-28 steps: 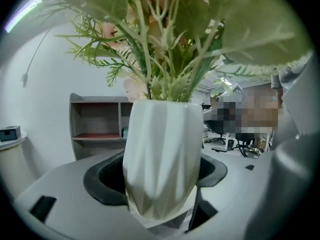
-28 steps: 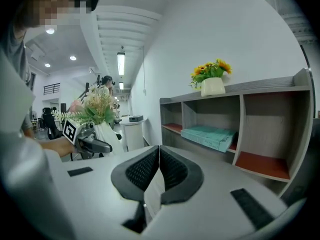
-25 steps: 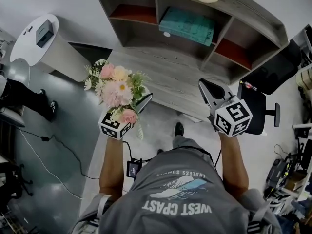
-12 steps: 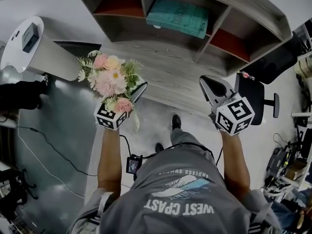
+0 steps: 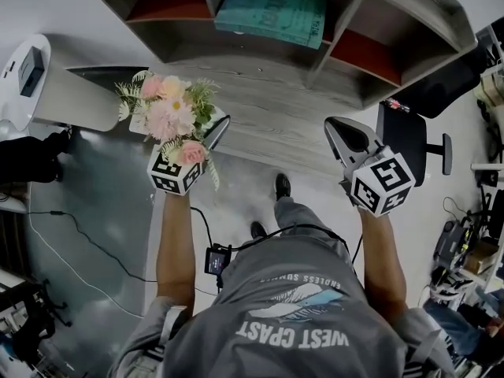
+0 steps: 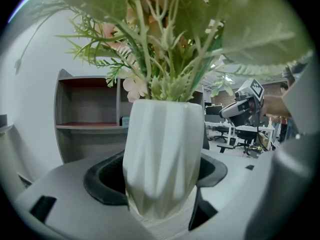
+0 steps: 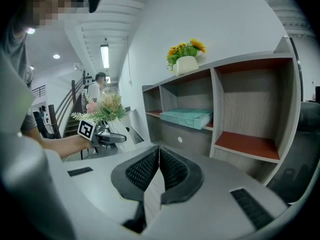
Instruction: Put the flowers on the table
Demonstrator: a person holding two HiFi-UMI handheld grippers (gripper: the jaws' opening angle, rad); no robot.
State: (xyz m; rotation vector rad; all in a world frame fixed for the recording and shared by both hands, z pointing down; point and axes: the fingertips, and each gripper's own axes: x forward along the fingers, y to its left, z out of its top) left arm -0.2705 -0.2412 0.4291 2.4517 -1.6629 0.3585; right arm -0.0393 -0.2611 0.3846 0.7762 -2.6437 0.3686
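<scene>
My left gripper (image 5: 207, 138) clamped the vase (image 6: 162, 164) upright so the flowers (image 5: 167, 109) wouldn't tip, over the table (image 5: 291, 123) at its left edge. Right gripper (image 5: 345, 136) was closed, empty, aside.

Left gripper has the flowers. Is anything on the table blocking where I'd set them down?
Nothing visible. The left gripper holds the white vase of flowers near the table's left front corner, and the wood surface ahead looks bare. The teal box sits back in the shelf unit.
</scene>
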